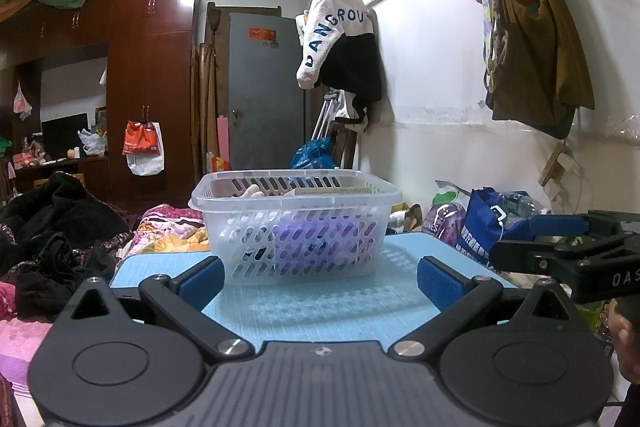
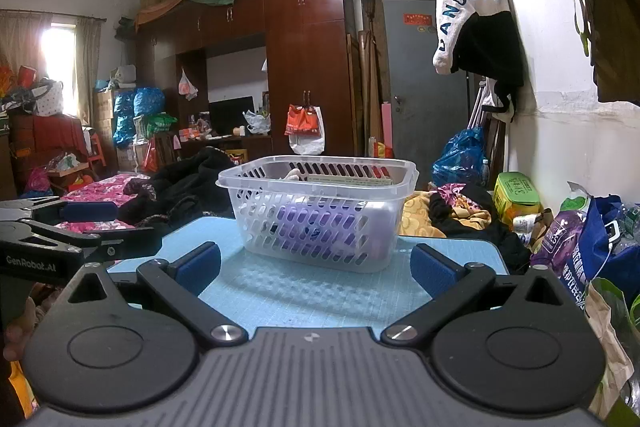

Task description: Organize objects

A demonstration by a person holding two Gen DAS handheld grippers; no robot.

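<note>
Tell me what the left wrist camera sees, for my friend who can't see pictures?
A clear plastic basket with something purple inside sits on a light blue mat, right ahead of the open, empty left gripper. The right gripper pokes in from the right edge. Behind is a cluttered bedroom with a brown wardrobe.

I see a dark red-brown wardrobe (image 2: 304,67) along the far white wall, with boxes and green cloth piled on top, and a grey door (image 2: 424,79) beside it. Daylight comes through a curtained window (image 2: 60,67) on the left, and a bed (image 2: 104,187) is heaped with clothes.
</note>
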